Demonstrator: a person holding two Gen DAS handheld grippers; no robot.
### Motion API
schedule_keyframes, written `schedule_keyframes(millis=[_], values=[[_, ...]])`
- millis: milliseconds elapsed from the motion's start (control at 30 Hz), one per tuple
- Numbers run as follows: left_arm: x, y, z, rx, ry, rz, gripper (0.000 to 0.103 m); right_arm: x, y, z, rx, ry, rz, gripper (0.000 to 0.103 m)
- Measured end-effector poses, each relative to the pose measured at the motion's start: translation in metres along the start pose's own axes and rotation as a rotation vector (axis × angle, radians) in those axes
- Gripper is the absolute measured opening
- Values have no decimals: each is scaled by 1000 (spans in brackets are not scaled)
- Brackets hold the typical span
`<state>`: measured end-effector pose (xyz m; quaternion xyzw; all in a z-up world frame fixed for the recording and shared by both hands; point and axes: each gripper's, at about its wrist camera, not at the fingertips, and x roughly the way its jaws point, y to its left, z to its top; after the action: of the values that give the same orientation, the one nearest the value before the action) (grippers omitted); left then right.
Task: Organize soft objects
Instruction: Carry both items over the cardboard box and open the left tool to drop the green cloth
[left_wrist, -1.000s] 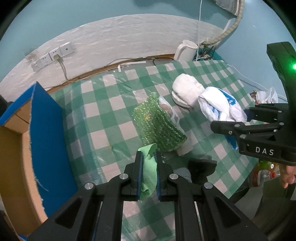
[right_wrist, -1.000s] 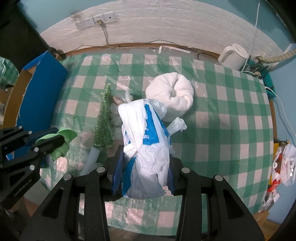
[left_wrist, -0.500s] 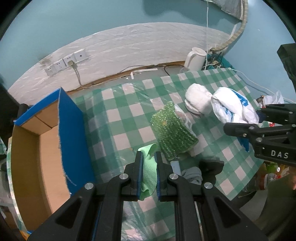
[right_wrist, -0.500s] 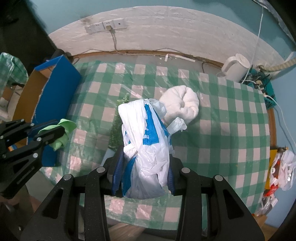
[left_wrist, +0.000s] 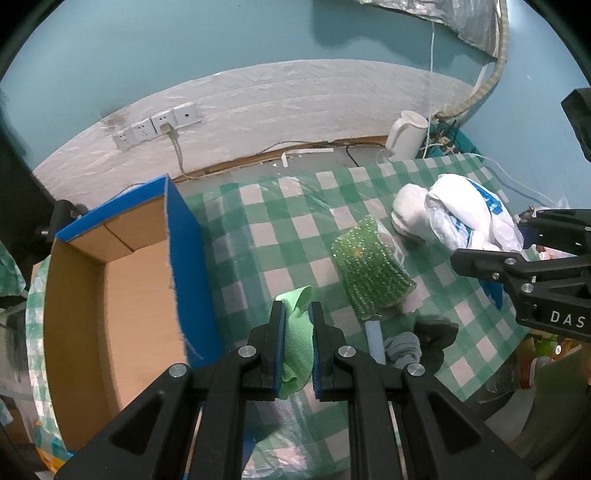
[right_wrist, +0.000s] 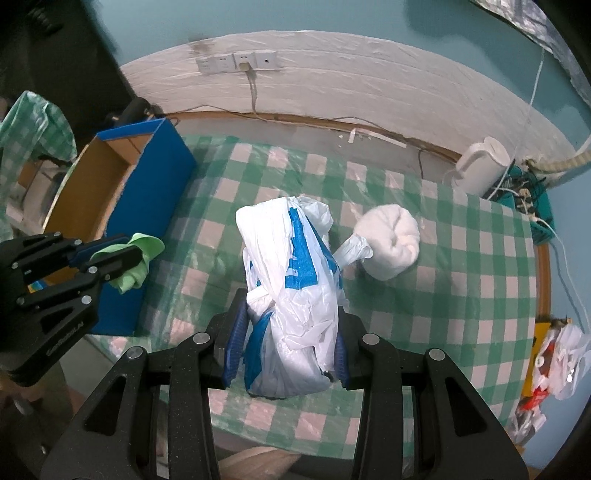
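Both loaded: left gripper pinches green cloth, open box just left of it; right gripper clamps plastic bag, farther from the box.

A home room: a desk with checked cloth, white kettle at 2 o'clock, wall sockets at 12 o'clock.

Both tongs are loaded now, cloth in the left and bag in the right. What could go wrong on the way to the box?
1. The right tongs pinch only the lower end of the white-and-blue plastic bag; slick film could slip out.
2. The bag's loose bulk may snag the blue-sided cardboard box rim.
3. The light green cloth dangles below the left tongs and might catch the box wall.
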<state>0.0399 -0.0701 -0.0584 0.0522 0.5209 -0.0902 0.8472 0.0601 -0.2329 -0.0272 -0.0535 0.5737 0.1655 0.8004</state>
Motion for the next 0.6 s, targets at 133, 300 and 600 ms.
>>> schedule_keyframes(millis=[133, 300, 600], values=[[-8, 8, -1, -8, -13, 10, 12, -2, 11, 6, -15, -6, 1, 39], [-18, 22, -4, -29, -31, 13, 12, -5, 30, 14, -42, -17, 10, 39], [-32, 51, -11, -71, -54, 51, 12, -4, 66, 29, -91, -20, 35, 39]])
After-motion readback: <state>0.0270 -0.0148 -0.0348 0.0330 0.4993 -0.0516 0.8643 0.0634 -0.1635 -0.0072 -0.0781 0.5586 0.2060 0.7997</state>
